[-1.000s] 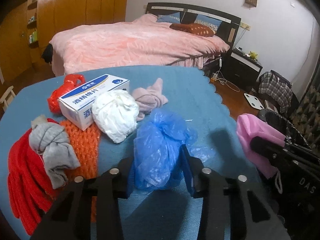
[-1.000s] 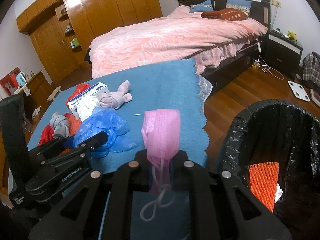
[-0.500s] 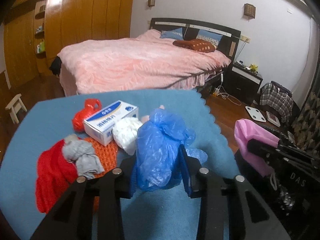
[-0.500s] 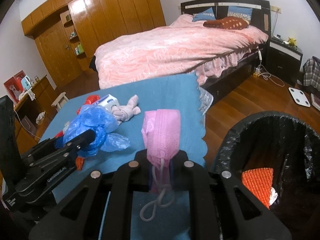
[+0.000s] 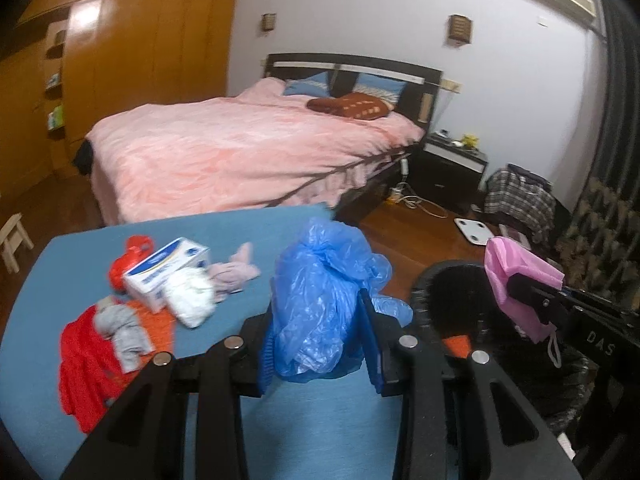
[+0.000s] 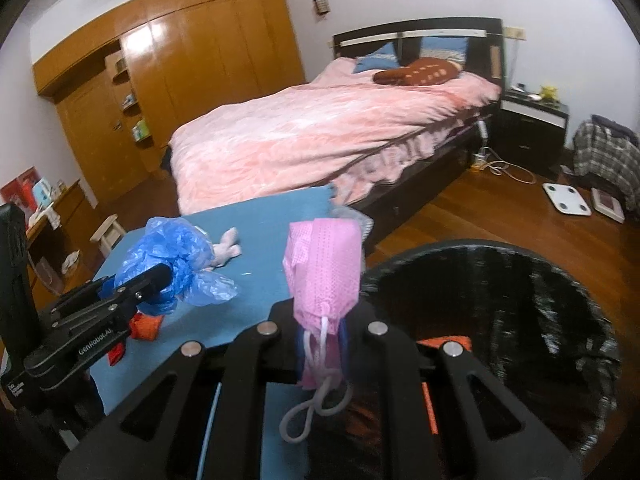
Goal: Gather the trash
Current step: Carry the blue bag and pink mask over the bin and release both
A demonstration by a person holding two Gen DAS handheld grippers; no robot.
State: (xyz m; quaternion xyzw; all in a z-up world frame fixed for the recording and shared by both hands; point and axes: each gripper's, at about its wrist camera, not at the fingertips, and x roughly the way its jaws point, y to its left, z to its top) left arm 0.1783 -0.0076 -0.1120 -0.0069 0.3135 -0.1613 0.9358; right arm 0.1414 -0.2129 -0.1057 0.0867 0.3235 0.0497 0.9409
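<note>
While my left tool stands partly open, its two pads press on a crumpled blue plastic bag, which bulges up between them and spills over to the right in thin, translucent folds. It hangs clear above the blue tabletop, near the tabletop's right edge. From the right wrist view the same bag sits clamped at the tip of that tool, off to my left.

My right tool is closed almost all the way, pinching a pink face mask. The mask stands up from the jaws, folded and textured, and its pale ear loop dangles down in front of the tool's body. From the left wrist view the mask shows above the rim of a bin lined with a black bag. In the right wrist view that bin lies just to the right of the mask and below it, and something orange lies inside it.

Back on the tabletop lie a white and blue box, a white wad, a pale pink cloth, a grey sock, a red garment and a red plastic piece.
</note>
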